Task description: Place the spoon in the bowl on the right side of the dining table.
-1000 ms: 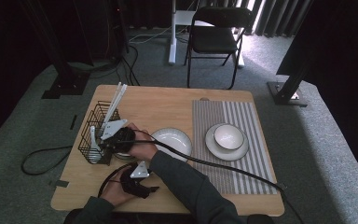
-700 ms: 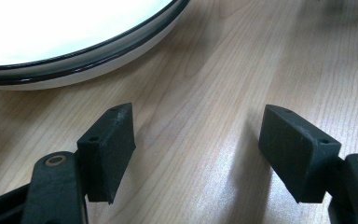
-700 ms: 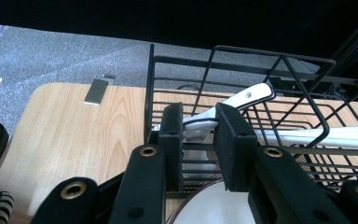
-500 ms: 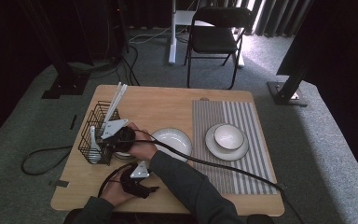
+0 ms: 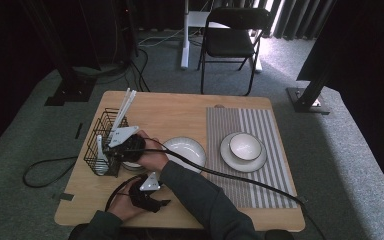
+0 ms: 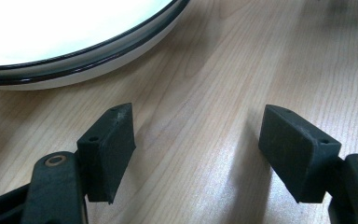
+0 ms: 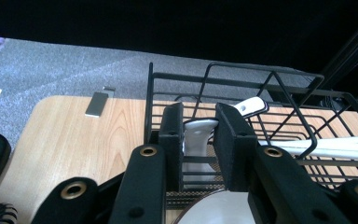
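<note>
Right gripper (image 7: 199, 135) at table's 9 o'clock, jaws narrowed around white spoon (image 7: 200, 132) standing in black wire basket (image 7: 233, 77), contact uncertain; left gripper (image 6: 196, 140) at 7 o'clock, jaws wide over bare wood beside white plate (image 6: 74, 42).

The high view is looking down and forward from above the person's side, taking in the whole wooden table (image 5: 180, 107) from well off. The left gripper view is skimming close over the tabletop, facing a white plate (image 6: 65, 42). The right gripper view is looking level into the black wire basket (image 7: 261, 93), sharing it with the high view.
</note>
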Available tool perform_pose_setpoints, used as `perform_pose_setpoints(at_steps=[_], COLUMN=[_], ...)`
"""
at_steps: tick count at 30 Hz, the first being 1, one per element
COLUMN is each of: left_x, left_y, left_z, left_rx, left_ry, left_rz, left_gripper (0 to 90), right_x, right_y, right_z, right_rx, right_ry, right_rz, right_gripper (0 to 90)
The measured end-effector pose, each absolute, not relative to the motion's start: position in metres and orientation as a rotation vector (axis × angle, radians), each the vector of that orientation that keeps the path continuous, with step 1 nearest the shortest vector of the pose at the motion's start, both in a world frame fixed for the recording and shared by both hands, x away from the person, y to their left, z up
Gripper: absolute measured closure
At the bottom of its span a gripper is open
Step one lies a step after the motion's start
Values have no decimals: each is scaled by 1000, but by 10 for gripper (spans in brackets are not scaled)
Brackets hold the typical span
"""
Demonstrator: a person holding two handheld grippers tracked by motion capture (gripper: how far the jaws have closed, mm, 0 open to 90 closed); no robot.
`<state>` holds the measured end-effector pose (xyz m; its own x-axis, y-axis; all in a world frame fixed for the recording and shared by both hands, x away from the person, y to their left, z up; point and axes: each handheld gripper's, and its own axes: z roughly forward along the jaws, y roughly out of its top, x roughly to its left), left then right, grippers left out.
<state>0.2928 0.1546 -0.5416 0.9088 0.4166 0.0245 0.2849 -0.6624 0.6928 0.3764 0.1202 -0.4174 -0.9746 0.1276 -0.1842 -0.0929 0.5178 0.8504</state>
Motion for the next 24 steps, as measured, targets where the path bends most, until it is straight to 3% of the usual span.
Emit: perform_pose_setpoints(at_steps=[24], left_x=[292], left_y=[154], left_z=[-541], left_rx=[2338], left_ry=[503], left_rz=[224], left_gripper=[273], right_x=[380], right_y=[114], right_z=[-401], right_rx=[67], right_ry=[2497], right_rz=[1525], right_gripper=[737])
